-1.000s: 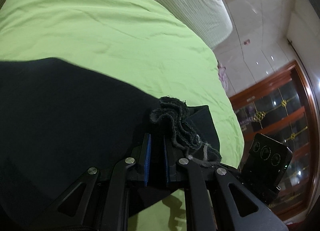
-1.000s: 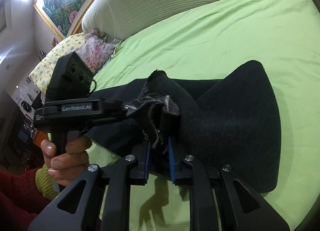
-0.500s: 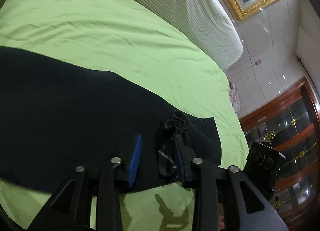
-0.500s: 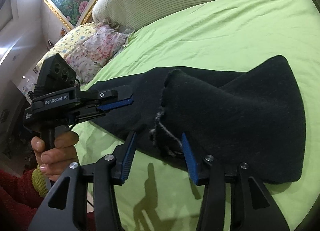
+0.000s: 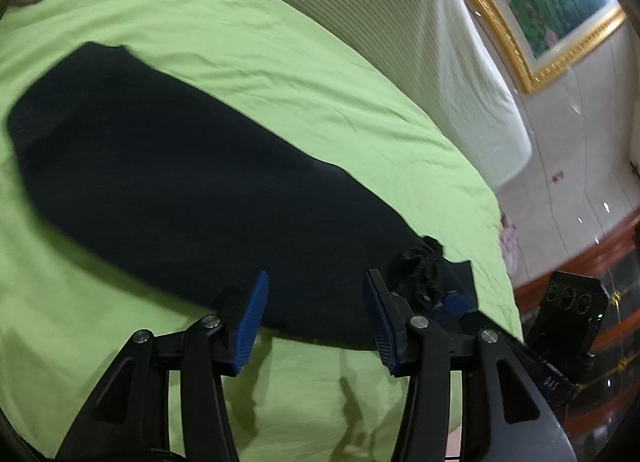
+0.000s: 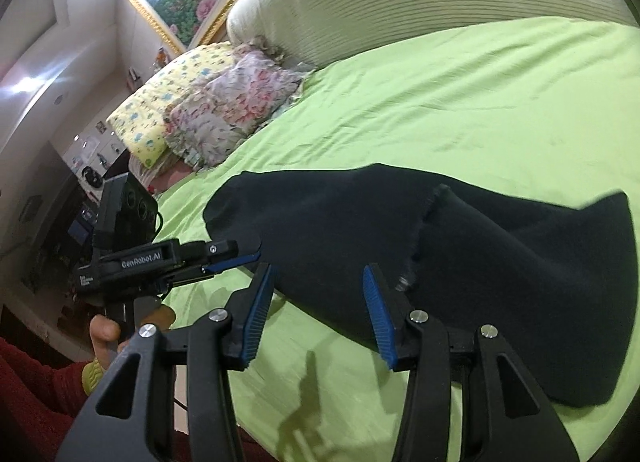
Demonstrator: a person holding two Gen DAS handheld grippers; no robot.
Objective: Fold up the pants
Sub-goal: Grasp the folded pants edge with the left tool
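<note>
The pants (image 5: 180,181) are lying flat on the bed (image 5: 320,73), already doubled, with the long axis running from the upper left of the left wrist frame down to the lower right. Both tools are being held at the near edge, at the hem end. The left hand-held gripper (image 5: 316,314) is being held wide open and empty just above the cloth's near edge; the right hand-held gripper (image 6: 318,310) is likewise spread wide with nothing between its fingers. The frayed hem (image 6: 424,229) is lying just beyond the right one, so that hand is judged nearer to it. The folded-over layer is being shown in the right view only; the far rounded end is being shown more fully in the left.
</note>
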